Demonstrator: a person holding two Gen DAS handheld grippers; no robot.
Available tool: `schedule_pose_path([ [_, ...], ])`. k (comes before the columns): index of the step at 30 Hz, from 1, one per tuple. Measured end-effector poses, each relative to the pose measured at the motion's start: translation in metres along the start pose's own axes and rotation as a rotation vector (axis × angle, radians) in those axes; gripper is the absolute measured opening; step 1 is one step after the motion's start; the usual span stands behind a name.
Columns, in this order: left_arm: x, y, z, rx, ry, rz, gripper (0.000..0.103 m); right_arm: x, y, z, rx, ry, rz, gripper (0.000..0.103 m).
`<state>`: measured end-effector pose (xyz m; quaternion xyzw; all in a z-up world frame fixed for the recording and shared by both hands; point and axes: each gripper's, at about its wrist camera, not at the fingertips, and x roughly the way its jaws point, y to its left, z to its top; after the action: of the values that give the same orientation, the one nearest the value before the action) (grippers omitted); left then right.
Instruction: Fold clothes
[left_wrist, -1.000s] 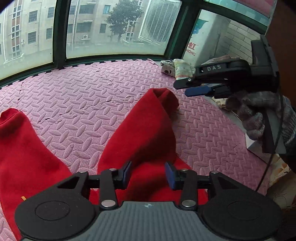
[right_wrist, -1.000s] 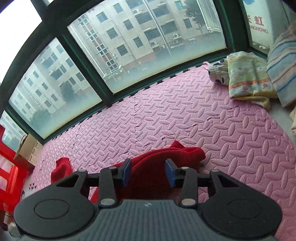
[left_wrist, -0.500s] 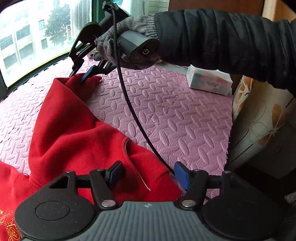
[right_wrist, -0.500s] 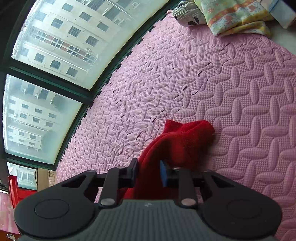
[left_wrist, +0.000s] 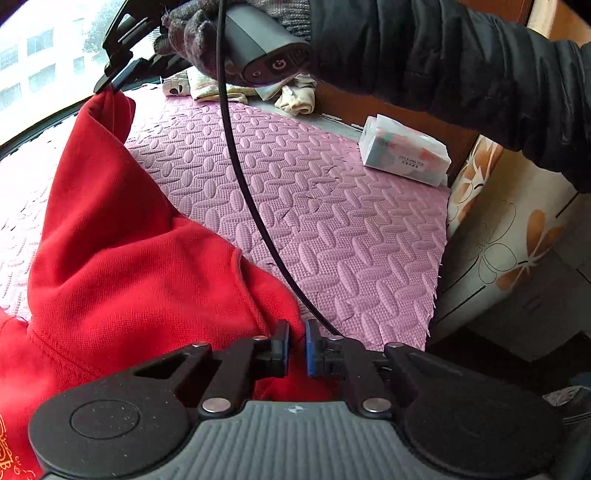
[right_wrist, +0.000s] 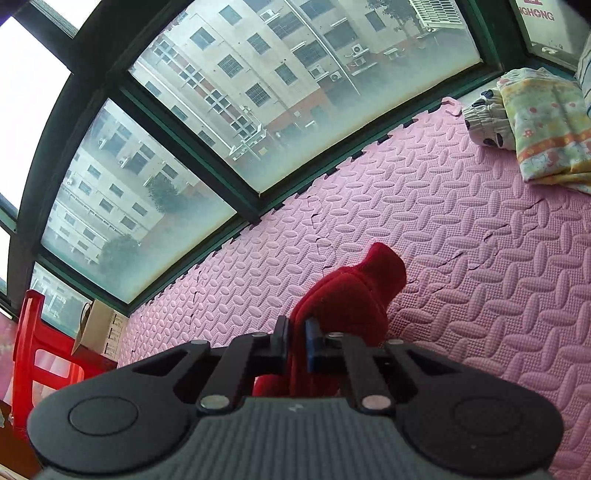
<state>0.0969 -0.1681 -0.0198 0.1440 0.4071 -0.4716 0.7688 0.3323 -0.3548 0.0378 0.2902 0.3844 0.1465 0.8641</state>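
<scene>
Holding the red sweatshirt (left_wrist: 122, 258) at two points, we have its sleeve (left_wrist: 110, 122) raised off the pink foam mat (left_wrist: 332, 206). Our left gripper (left_wrist: 295, 345) is clamped on a fold of the body cloth at 6 o'clock in the left wrist view, jaws nearly together with red fabric between them. Our right gripper (right_wrist: 295, 341), seen at 11 o'clock in that same view, pinches the sleeve end, and in its own view the cuff (right_wrist: 373, 273) bunches just past the blue pads (right_wrist: 312, 343). The rest of the garment lies on the mat toward 8 o'clock.

To do this fold well, we judge that both pinches must stay firm while the sleeve is carried across the body, since thick knit like this slips when tension drops. Keeping the cloth between the grips lightly taut should give a straight crease. The black cable (left_wrist: 251, 206) hanging from the right gripper runs close over the fabric; we want it clear of the fold. The tissue pack (left_wrist: 404, 155) at 2 o'clock sits well apart.
</scene>
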Motion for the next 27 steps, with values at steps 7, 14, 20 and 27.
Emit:
schedule_pose_path([
  [7,-0.002,0.002,-0.002,-0.008,-0.01,-0.059,0.009,-0.014,0.031,0.01,-0.172,-0.101,0.102,0.007],
  [14,-0.001,0.004,-0.003,-0.017,-0.008,-0.099,0.01,0.006,-0.015,0.011,-0.17,-0.054,-0.203,0.01],
  [20,-0.011,0.007,-0.001,-0.031,-0.019,-0.115,0.013,0.016,-0.032,0.002,-0.165,0.011,-0.209,0.015],
  [27,-0.02,0.007,0.005,-0.039,-0.066,-0.004,0.026,0.049,-0.018,-0.007,-0.165,0.076,-0.158,0.035],
])
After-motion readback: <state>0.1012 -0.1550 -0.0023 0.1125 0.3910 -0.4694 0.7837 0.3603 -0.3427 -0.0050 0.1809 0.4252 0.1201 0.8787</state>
